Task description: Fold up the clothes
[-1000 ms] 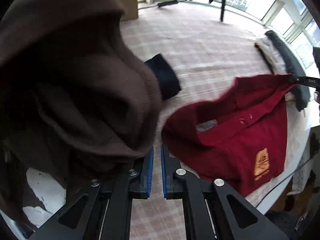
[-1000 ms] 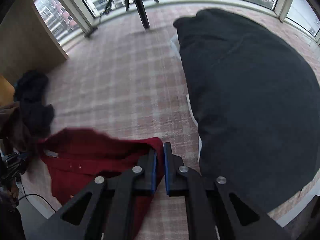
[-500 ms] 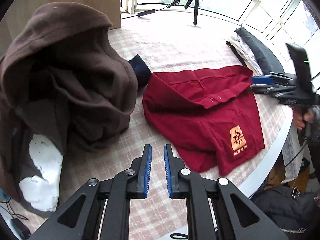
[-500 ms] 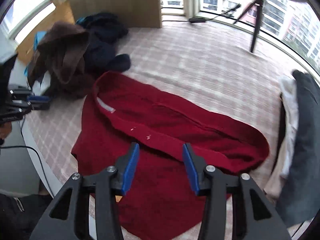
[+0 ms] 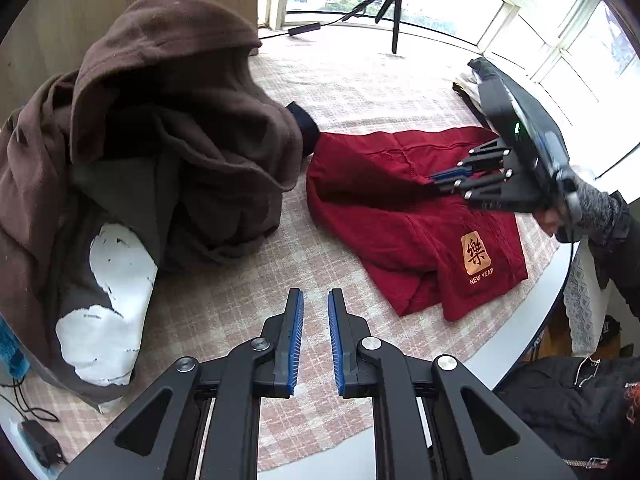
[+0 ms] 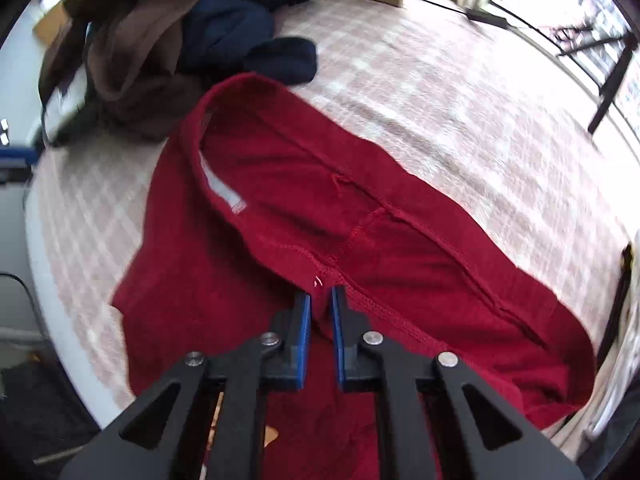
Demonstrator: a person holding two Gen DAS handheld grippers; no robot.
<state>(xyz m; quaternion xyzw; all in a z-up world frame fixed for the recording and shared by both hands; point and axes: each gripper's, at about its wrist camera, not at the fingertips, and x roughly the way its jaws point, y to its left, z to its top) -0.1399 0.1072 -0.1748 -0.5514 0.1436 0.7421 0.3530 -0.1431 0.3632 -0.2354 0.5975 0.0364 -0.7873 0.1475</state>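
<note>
A red garment with a gold "NEW YEAR" patch lies rumpled on the checked tablecloth, right of centre in the left wrist view. My right gripper reaches in from the right, held by a hand in a grey sleeve. In the right wrist view the right gripper is shut on a stitched fold in the middle of the red garment. My left gripper hovers over bare tablecloth near the front edge, to the left of the garment. Its fingers stand a narrow gap apart with nothing between them.
A heap of brown hooded clothing over a grey garment with a white print fills the left. A navy garment lies behind it. Folded dark and white clothes sit far right. A tripod stands by the window. The table's rounded edge runs along the right.
The red garment was dragged out and laid down. My right gripper, wide open half a second ago, has dropped onto the garment's middle and shut on a fold. The left gripper has barely moved.
</note>
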